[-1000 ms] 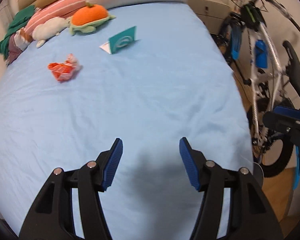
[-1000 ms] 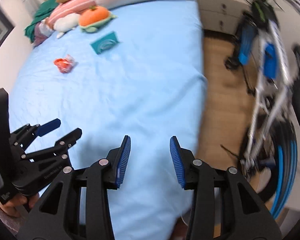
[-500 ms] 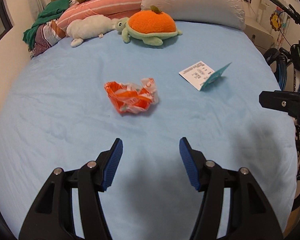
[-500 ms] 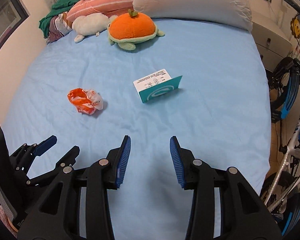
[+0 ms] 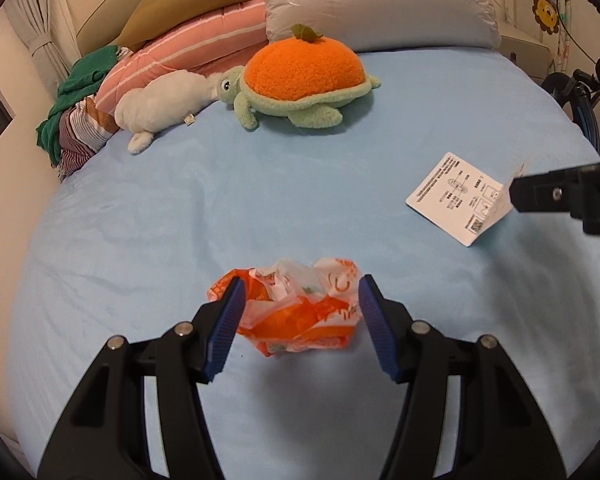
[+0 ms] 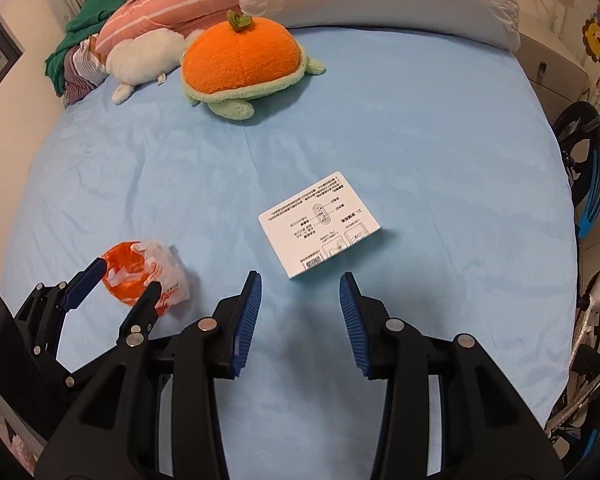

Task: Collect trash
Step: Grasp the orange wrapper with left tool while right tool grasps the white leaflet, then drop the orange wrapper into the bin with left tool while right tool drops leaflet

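Two pieces of trash lie on the blue bed (image 6: 420,128), and we have one of them nearly in hand. The crumpled orange-and-white plastic bag (image 5: 300,304) sits on the sheet between the spread fingers of our left tool (image 5: 298,320), which is released and not yet touching it as far as we can tell. We judge the bag to be very light, soft and springy, with a slick film surface. A pinch across its bunched middle, where the folds are thickest, should hold better than a nip on a loose edge that could slide out. It will collapse as the fingers come together, so we expect them to travel far before anything bites.

The second piece is a white printed card or flat box (image 6: 320,224), lying just ahead of our right tool (image 6: 300,312), which is also released and holds nothing. It looks stiff, thin and light, with one edge lifted off the sheet in the left wrist view. That raised edge seems the best place to take hold, since the soft bedding gives little to press against.

Further up the bed rest an orange turtle plush (image 5: 300,80), a white plush (image 5: 160,104) and pillows (image 5: 372,0), which we take to be no trash.
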A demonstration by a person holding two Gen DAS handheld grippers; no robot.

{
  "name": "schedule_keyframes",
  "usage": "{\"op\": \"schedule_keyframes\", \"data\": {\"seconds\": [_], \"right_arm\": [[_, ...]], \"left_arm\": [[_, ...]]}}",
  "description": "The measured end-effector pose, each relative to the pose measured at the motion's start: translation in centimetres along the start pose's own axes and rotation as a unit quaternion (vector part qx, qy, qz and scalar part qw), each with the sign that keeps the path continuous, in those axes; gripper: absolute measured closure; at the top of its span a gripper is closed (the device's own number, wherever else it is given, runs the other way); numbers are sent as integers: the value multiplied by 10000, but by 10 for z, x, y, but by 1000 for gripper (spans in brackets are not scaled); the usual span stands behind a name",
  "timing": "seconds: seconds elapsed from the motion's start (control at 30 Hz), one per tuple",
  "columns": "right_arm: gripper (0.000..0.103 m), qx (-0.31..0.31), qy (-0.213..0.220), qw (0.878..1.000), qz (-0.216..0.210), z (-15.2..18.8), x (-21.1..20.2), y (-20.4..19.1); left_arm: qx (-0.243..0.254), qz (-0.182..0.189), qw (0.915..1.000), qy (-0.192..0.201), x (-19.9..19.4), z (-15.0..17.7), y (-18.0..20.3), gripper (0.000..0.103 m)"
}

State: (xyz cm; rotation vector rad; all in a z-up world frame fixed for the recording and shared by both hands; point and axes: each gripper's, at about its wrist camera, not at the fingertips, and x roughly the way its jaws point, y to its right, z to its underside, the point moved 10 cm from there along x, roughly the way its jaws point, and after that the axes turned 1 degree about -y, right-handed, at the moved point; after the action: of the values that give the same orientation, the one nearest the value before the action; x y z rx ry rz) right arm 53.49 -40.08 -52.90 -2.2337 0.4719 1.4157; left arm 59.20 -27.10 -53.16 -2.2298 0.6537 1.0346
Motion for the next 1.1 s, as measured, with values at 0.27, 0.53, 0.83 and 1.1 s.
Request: {"op": "schedule_keyframes", "data": {"seconds": [0.27, 0.53, 0.83, 1.1], "right_arm": [[64, 338, -639, 9973, 94, 12, 41, 7], [103, 35, -469, 9989, -86, 18, 24, -1], [103, -307, -162, 9991, -225, 44, -32, -2], [103, -361, -202, 9990, -189, 106, -75, 23]], "left_arm": [[75, 162, 9997, -169, 14, 3, 8, 84], [-165, 245, 9993, -244, 7, 24, 0, 95], [-713, 545, 9956, -256, -45, 52, -8, 96], [-551, 764, 9946, -437, -107, 102, 25, 96]]}}
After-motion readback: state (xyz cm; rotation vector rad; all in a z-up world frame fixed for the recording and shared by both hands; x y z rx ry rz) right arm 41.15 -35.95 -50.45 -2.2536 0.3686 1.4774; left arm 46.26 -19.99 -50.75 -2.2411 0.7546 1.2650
